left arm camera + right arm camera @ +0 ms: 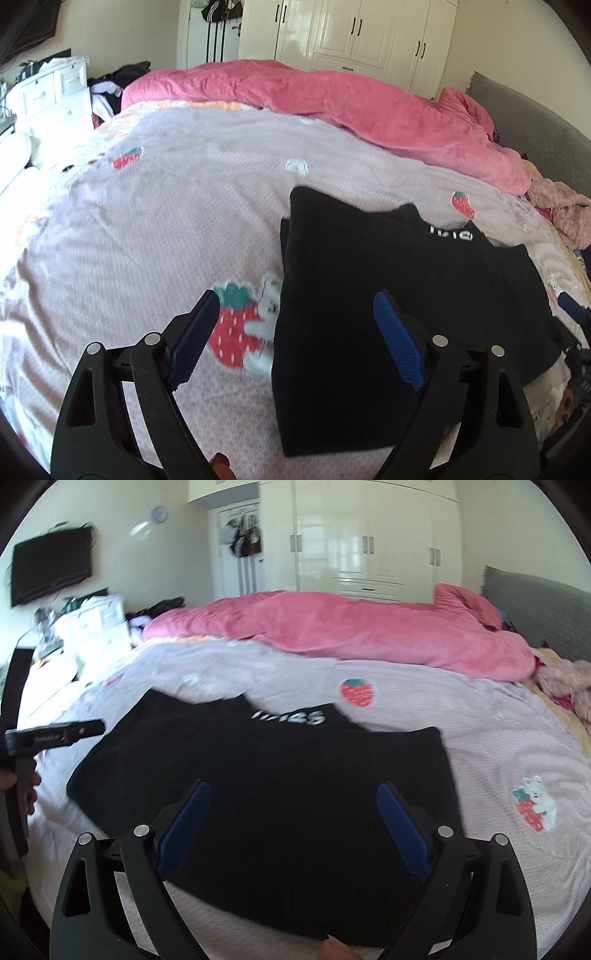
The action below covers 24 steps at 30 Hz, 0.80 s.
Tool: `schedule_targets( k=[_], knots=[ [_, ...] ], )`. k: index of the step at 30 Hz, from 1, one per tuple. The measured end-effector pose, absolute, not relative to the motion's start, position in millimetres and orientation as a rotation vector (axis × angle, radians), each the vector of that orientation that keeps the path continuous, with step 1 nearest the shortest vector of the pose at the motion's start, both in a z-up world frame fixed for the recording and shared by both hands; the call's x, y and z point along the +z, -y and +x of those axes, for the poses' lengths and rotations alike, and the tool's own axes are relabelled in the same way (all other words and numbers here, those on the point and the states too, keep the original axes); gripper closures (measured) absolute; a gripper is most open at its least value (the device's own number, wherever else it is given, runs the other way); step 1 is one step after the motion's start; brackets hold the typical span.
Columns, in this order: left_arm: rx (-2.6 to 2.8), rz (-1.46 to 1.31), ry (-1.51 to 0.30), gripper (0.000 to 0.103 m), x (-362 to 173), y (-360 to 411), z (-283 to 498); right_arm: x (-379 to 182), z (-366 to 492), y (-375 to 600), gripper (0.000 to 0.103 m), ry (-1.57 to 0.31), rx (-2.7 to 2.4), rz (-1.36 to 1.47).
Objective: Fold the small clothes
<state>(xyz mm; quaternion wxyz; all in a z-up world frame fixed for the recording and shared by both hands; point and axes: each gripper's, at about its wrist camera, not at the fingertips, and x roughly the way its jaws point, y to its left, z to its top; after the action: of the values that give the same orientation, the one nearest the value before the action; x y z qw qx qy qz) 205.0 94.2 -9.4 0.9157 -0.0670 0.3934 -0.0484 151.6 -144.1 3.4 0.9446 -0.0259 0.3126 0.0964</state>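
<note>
On the bed: a black garment [266, 794] lies flat on the strawberry-print sheet [166, 206], white lettering showing near its far edge, layers already doubled over.
Left gripper [295, 336]: claw spread wide, nothing between the pads; it hangs over the garment's left edge, one finger above the sheet, the other above the cloth.
Right gripper [293, 830]: claw spread wide too, hovering above the dark cloth and pinching nothing.
Step in hand: I'd say a fold has been laid down and let go, both tools free above the cloth.
Next move: looks like a fresh pinch on an edge at 6 o'clock, carried over towards 12, both corners kept level so the layers don't slide.
Containers: none for the clothes that I can see; the wardrobe [369, 539] at 12 o'clock is closed, contents hidden.
Pink duvet [332, 107]: bunched from 11 to 2 o'clock, well apart from the garment.
</note>
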Motion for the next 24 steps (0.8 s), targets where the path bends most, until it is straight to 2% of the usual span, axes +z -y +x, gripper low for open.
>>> schedule_targets(
  k=[7,12,15,24],
  knots=[
    [-0.058,-0.088,-0.889,0.024,-44.0,-92.5,197.7,-42.4,162.5,114.9,0.011,-0.846,0.183,-0.126],
    [-0.060,-0.097,-0.854,0.024,-33.9,-95.2,194.6,-36.5,154.3,108.0,0.010,-0.807,0.174,-0.131],
    [-0.037,-0.100,-0.822,0.015,-25.8,-99.0,193.0,-27.1,145.4,104.7,0.008,-0.774,0.207,-0.078],
    [0.003,-0.113,-0.773,0.011,-13.6,-114.8,193.8,-12.5,128.7,50.8,0.006,-0.677,0.278,-0.214]
  ],
)
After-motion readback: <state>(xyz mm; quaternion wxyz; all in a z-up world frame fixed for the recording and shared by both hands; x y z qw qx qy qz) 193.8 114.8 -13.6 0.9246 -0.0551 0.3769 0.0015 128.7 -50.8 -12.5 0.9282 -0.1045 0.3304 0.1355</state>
